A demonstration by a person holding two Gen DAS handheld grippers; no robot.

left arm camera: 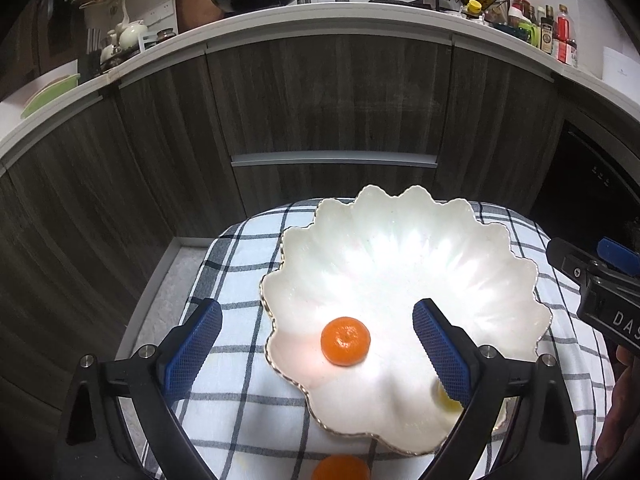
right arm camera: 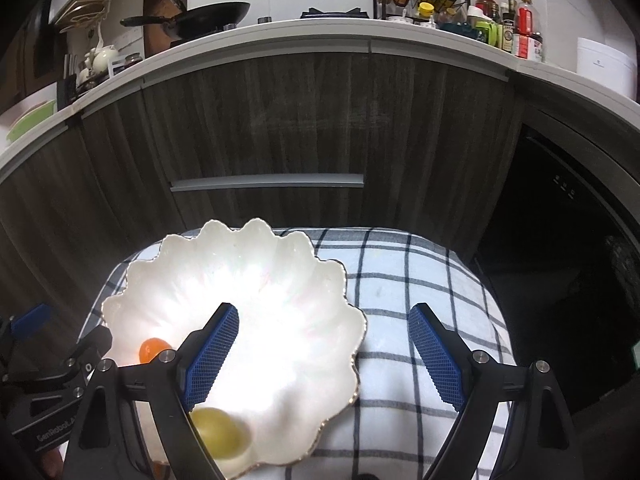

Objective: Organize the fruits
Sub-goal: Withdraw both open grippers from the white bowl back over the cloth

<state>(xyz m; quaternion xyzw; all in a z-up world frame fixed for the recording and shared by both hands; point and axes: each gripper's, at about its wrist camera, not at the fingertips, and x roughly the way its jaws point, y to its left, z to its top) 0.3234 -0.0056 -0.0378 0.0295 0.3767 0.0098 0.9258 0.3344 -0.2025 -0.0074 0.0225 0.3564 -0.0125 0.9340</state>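
Both grippers released above the fruit dish.

Your left gripper (left arm camera: 316, 344) and right gripper (right arm camera: 324, 354) stand spread, grasping nothing. The small orange mandarin (left arm camera: 345, 341) and the yellow-green round fruit (right arm camera: 218, 432) lie in the white scalloped shell-shaped dish (left arm camera: 400, 240); another orange mandarin (left arm camera: 340, 468) lies on the checked cloth (left arm camera: 240, 280), near side.

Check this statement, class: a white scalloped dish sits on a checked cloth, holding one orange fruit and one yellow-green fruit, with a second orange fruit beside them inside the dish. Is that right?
One detail is wrong. The second orange fruit lies outside the white scalloped dish, on the checked cloth at its near edge, as the left wrist view shows. The orange fruit and yellow-green fruit are inside.
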